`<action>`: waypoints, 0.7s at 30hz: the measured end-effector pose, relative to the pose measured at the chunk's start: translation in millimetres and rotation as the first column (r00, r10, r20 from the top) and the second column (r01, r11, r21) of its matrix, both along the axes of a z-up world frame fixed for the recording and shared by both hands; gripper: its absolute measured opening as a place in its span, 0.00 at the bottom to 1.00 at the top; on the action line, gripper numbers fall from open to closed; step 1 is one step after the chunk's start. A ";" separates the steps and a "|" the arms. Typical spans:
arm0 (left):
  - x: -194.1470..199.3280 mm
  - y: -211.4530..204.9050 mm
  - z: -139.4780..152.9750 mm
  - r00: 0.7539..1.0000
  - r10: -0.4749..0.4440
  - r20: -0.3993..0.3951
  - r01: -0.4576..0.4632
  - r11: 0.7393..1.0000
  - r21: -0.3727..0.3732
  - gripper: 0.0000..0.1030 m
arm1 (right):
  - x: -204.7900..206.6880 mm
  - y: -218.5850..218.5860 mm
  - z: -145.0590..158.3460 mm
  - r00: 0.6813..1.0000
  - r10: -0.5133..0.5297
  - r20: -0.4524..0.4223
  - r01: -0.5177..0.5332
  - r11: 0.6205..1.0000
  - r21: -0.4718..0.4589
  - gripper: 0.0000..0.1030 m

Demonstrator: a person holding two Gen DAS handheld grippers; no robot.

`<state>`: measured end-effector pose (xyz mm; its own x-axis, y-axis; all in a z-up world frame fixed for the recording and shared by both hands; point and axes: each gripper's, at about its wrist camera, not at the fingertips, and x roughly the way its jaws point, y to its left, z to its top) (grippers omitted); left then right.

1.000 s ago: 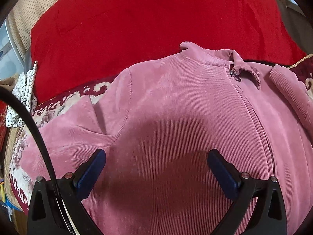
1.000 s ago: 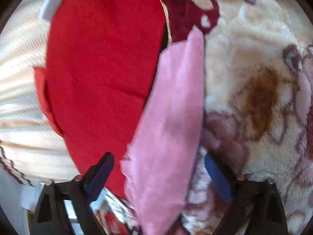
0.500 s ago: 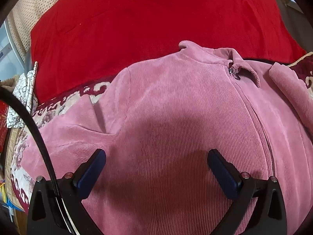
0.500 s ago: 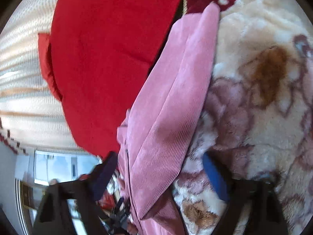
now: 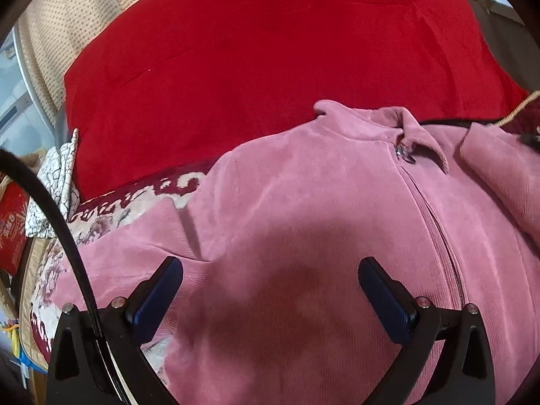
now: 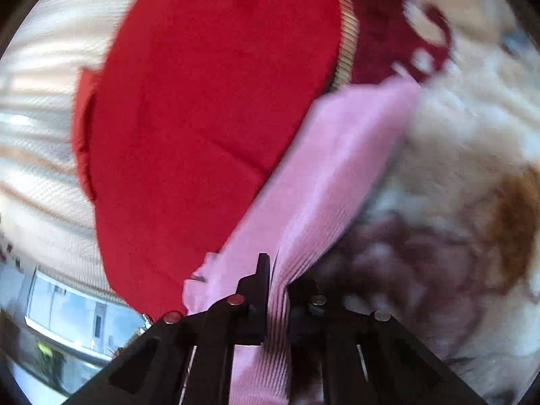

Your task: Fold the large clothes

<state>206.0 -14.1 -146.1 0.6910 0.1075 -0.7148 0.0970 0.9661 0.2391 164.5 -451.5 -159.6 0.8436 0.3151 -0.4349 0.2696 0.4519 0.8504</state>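
Note:
A pink corduroy jacket [image 5: 303,219] lies front up on the bed, zipped, its collar [image 5: 398,125] toward the red cover. My left gripper [image 5: 270,290] hovers open over the jacket's chest, nothing between its blue pads [image 5: 158,293]. One sleeve [image 5: 125,256] lies out to the left; the other sleeve [image 5: 499,168] angles across at the right. In the right wrist view that pink sleeve [image 6: 337,175] runs from the cuff down into my right gripper [image 6: 278,280], which is shut on the fabric; a ribbed fold is pinched between the black fingers [image 6: 261,270].
A red cover [image 5: 263,50] lies beyond the collar. A floral plush blanket [image 6: 455,185] spreads under the jacket and to the right. A beige dotted curtain [image 5: 67,17], a crackle-patterned cloth [image 5: 57,175] and a red box [image 5: 11,216] stand at the left.
My right gripper has shut on the pink sleeve, which lay loose between its open jaws before, and its view has rolled. The left gripper stays open over the chest.

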 end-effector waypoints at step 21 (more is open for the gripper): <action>-5.8 76.3 34.9 0.981 0.162 0.106 -0.156 0.986 -0.056 1.00 | -53.1 226.2 13.3 0.782 0.614 -0.109 -0.623 0.777 -0.090 0.15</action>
